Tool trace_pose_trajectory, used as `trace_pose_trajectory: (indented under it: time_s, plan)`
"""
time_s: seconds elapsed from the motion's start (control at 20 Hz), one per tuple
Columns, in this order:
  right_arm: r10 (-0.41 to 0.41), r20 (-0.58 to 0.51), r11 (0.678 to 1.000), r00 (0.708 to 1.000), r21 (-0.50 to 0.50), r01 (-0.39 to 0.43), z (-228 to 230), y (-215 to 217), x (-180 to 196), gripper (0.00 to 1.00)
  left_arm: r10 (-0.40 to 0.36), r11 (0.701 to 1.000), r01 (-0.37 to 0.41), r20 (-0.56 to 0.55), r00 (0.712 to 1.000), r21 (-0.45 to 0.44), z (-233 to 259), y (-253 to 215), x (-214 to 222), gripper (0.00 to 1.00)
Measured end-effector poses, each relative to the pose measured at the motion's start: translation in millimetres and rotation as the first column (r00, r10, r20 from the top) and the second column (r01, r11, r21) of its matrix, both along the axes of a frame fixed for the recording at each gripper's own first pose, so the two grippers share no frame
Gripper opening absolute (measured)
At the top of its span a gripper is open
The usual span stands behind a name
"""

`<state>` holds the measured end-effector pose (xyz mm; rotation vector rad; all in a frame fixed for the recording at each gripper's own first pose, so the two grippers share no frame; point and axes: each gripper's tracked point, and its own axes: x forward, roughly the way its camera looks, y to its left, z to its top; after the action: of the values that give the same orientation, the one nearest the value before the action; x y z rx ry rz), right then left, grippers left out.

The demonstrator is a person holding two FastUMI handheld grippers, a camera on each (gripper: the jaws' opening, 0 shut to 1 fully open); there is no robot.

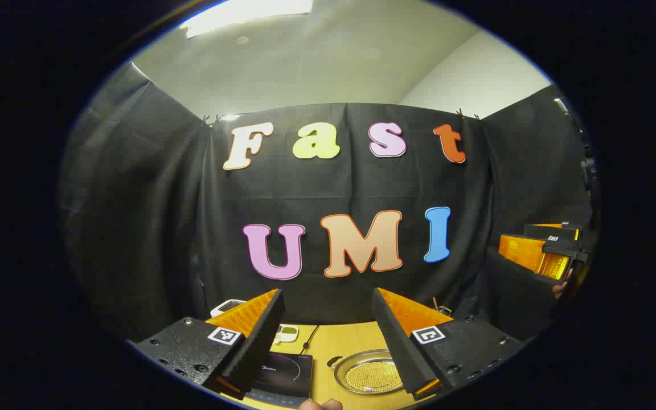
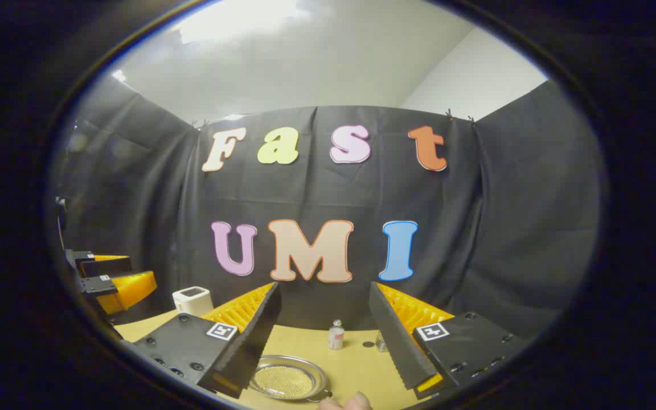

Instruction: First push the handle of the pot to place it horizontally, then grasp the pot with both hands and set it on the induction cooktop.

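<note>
In the left gripper view my left gripper [image 1: 327,293] is open and held above the wooden table [image 1: 346,337]. Below it lie the black induction cooktop [image 1: 280,371] and, to its right, the shallow silver pot [image 1: 365,373], whose small loop handle [image 1: 335,361] points toward the cooktop. My right gripper [image 1: 551,250] hangs at the far right. In the right gripper view my right gripper [image 2: 324,285] is open too, well above the pot [image 2: 288,379], whose handle [image 2: 320,394] is at its near right. My left gripper [image 2: 113,280] is at the left edge.
A white box-shaped device [image 2: 192,300] stands at the table's back left. A small bottle [image 2: 336,335] and a small clear item [image 2: 380,341] stand behind the pot. A small white and green gadget [image 1: 287,333] and a black cable [image 1: 308,339] lie behind the cooktop. A fingertip [image 2: 346,402] shows at the bottom.
</note>
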<state>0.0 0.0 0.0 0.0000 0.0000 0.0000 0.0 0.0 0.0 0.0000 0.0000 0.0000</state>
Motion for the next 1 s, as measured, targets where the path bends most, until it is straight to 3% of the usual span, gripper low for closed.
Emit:
trace_pose_trajectory:
  time_s: [1.0]
  plan:
    - [0.04, -0.029, 0.999, 0.999, -0.008, -0.04, -14, 7, -2, 0.98, 0.027, 0.999, -0.027, 0.007, 1.0, 0.021, 4, 8, -13, 0.93]
